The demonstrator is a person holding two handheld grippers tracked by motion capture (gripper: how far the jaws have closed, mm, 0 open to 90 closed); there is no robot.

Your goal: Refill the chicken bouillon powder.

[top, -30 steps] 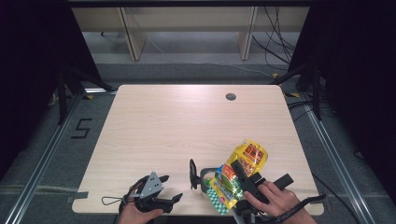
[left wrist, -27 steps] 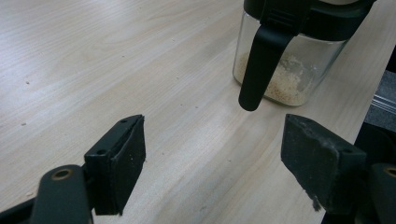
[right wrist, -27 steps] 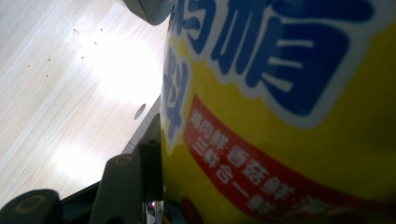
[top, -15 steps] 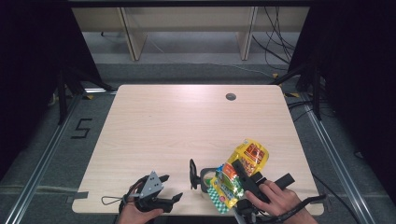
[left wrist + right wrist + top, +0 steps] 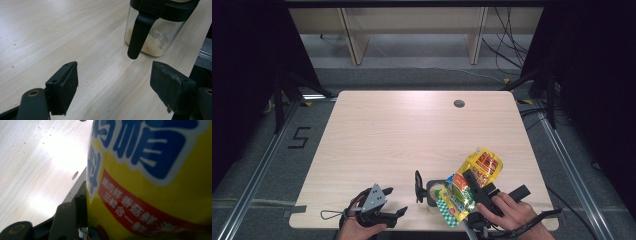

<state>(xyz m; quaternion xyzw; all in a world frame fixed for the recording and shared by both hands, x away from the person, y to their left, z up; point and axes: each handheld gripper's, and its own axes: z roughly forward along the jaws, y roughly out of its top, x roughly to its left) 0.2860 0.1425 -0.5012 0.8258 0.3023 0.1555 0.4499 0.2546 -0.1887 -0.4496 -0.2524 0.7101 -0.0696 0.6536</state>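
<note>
Snack bag (image 5: pixel 472 180) (yellow) gripped by right tool (image 5: pixel 473 186) over jar (image 5: pixel 434 192).

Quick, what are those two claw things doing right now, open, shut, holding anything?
Left gripper: open, holding nothing, aimed at the jar.
Right gripper: shut on the yellow bag, held over the jar.

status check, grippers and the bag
Left gripper open, idle near table front edge. Right gripper shut on yellow bag, tipped over glass jar. Jar holds pale grains; nothing in the way.
</note>
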